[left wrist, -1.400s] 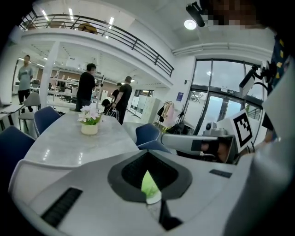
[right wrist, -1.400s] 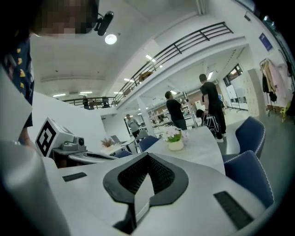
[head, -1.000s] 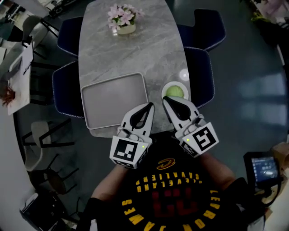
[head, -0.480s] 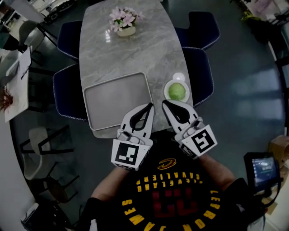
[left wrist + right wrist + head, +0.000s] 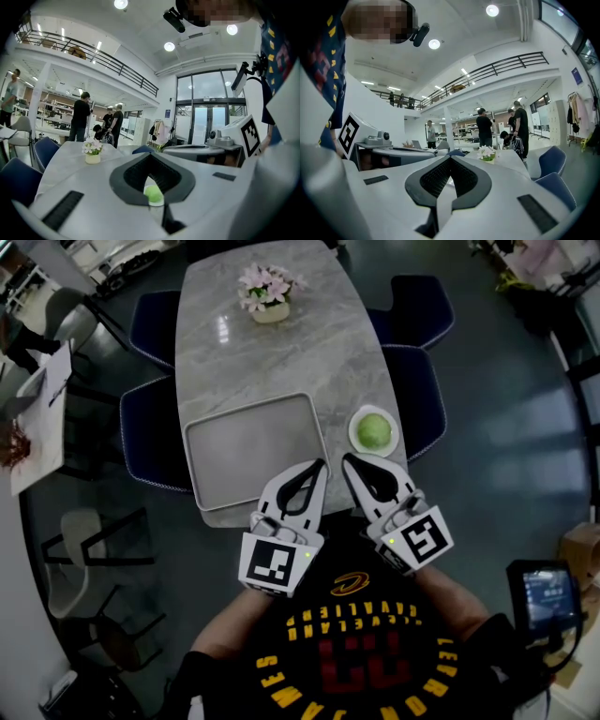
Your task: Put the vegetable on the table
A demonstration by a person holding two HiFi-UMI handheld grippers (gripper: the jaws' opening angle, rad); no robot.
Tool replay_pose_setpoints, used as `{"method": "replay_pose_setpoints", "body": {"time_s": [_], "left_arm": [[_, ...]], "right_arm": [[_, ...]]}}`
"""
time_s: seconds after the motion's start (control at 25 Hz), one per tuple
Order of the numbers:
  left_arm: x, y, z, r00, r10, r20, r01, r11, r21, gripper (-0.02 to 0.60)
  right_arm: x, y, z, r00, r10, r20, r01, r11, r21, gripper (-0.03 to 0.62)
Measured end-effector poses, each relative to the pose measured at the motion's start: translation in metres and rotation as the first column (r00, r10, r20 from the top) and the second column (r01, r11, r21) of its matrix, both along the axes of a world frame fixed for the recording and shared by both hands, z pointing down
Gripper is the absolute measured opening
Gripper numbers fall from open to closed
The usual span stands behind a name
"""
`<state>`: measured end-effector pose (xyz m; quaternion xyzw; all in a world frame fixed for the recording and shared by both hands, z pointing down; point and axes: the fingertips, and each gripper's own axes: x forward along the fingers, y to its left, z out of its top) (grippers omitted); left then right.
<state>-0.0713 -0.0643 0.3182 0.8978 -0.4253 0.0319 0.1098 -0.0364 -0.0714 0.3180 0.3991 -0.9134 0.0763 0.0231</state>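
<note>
Table (image 5: 281, 362): long top with rounded ends, grey marbled surface. Directly on it: one small pot of pink and white flowers (image 5: 270, 298), upright at the far end; one rectangular grey tray (image 5: 255, 451) with rounded corners, near the near end toward the left edge; one small round white plate (image 5: 353, 434), just beside the tray's right side, close to the right edge. The plate carries a round green vegetable (image 5: 373, 430).
</note>
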Motion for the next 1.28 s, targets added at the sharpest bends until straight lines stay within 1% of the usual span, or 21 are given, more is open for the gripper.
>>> {"method": "replay_pose_setpoints", "body": {"time_s": [0.16, 0.36, 0.48, 0.72, 1.16, 1.28], "left_arm": [[-0.008, 0.012, -0.001, 1.000, 0.000, 0.001, 0.000, 1.000, 0.008, 0.000], [-0.009, 0.020, -0.003, 1.000, 0.008, -0.008, -0.008, 1.000, 0.023, 0.000], [-0.008, 0.025, -0.003, 1.000, 0.016, -0.006, -0.016, 1.000, 0.014, 0.000], [-0.009, 0.027, -0.001, 1.000, 0.015, -0.011, -0.015, 1.000, -0.001, 0.000], [-0.006, 0.026, 0.001, 1.000, 0.024, -0.008, -0.024, 1.000, 0.009, 0.000], [-0.006, 0.026, 0.002, 1.000, 0.024, -0.005, -0.024, 1.000, 0.001, 0.000]], "right_arm": [[-0.004, 0.011, -0.005, 1.000, 0.005, -0.002, -0.005, 1.000, 0.014, 0.004], [-0.006, 0.019, -0.007, 1.000, 0.011, 0.006, -0.011, 1.000, 0.018, 0.003], [-0.006, 0.024, -0.007, 1.000, 0.014, 0.005, -0.014, 1.000, 0.012, 0.003], [-0.006, 0.027, -0.005, 1.000, 0.013, 0.003, -0.013, 1.000, 0.001, 0.003], [-0.003, 0.028, -0.004, 1.000, 0.020, 0.003, -0.020, 1.000, 0.000, 0.003], [-0.003, 0.027, -0.003, 1.000, 0.022, -0.002, -0.022, 1.000, -0.005, 0.003]]}}
